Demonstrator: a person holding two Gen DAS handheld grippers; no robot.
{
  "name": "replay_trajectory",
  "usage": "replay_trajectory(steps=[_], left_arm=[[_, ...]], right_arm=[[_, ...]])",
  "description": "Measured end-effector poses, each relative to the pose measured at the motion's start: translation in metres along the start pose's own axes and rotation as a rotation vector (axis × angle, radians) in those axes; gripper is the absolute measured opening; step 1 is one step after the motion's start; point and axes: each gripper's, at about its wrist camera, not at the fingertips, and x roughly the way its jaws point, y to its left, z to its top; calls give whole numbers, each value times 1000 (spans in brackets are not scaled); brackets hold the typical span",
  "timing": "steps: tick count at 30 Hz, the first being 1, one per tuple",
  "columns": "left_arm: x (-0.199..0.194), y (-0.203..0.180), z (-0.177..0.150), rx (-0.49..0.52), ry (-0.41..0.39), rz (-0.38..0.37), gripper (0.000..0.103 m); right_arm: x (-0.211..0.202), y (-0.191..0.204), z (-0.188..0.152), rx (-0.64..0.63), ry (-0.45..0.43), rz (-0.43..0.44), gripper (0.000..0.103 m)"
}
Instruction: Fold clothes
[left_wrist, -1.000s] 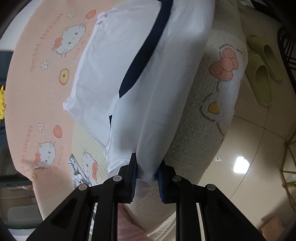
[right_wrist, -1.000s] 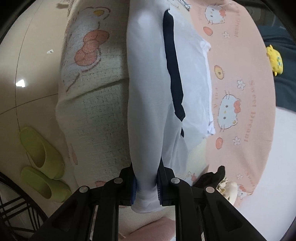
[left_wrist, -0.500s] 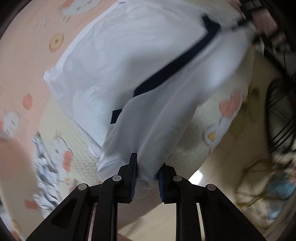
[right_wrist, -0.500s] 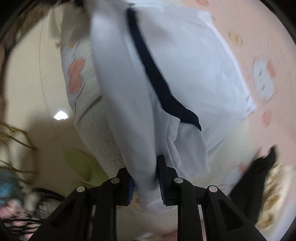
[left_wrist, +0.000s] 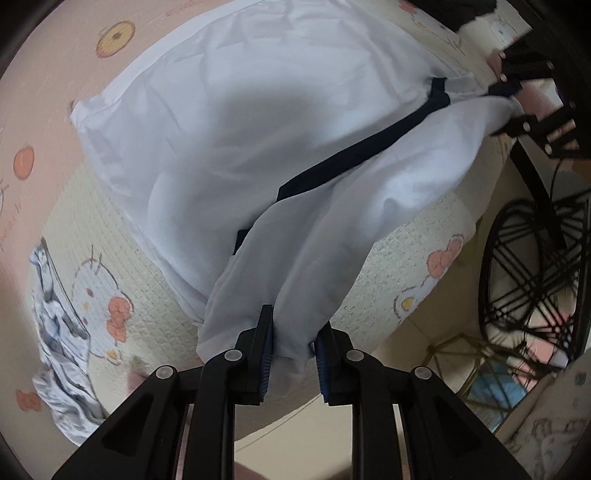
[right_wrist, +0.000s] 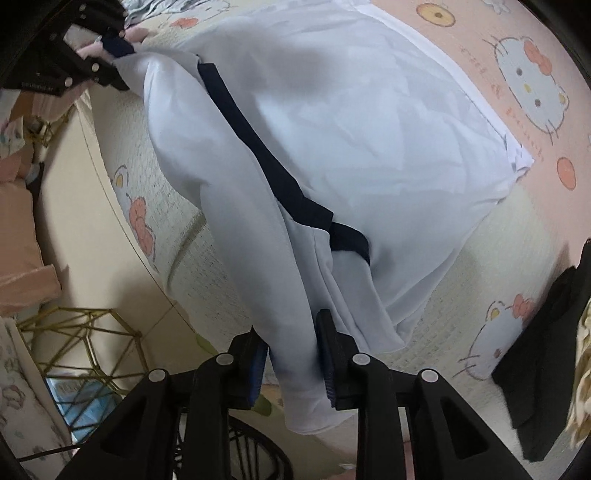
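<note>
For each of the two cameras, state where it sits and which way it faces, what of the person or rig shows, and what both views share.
Left wrist: sits on the left gripper, looking down along its fingers at the white garment on the bed cover; the right gripper and a hand show at top right.
Right wrist: sits on the right gripper, looking down at the same garment; the left gripper shows at top left.
Shared: the garment, its dark stripe, the bed cover.
</note>
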Motion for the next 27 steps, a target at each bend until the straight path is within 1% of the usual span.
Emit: replay_trajectory(steps=[5, 7, 10, 12, 15, 16, 18, 20, 24, 27], left_arm=[[-7, 7, 4, 32, 30, -17, 18], [-7, 11, 5, 25, 42, -29, 19], [-6, 19, 9, -6, 53, -34, 20], [-7, 21, 11, -10, 47, -36, 20], [-10, 23, 15, 3, 35, -13, 20], [-10, 24, 16, 3, 34, -9, 20], [-9, 26, 18, -7, 31, -6, 20], [-6, 29, 19, -13, 39, -10, 20], [-4, 36, 21, -25, 37, -24, 20], [-8, 44, 21, -49, 17, -38, 20]], right_arm=[[-5, -6, 0, 19, -5, 9, 30], [-9, -11, 0, 28, -12, 16, 31], [-15, -17, 1, 34, -34, -1, 37], [-18, -22, 2, 34, -52, -21, 38], [-22, -28, 4, 41, -75, -39, 38], [-21, -23, 3, 54, -74, -26, 38], [-23, 1, 5, 66, -69, -22, 38], [-23, 8, 6, 72, -71, -27, 38], [-21, -2, 7, 120, -75, 0, 38], [-24, -10, 7, 162, -88, 25, 38]])
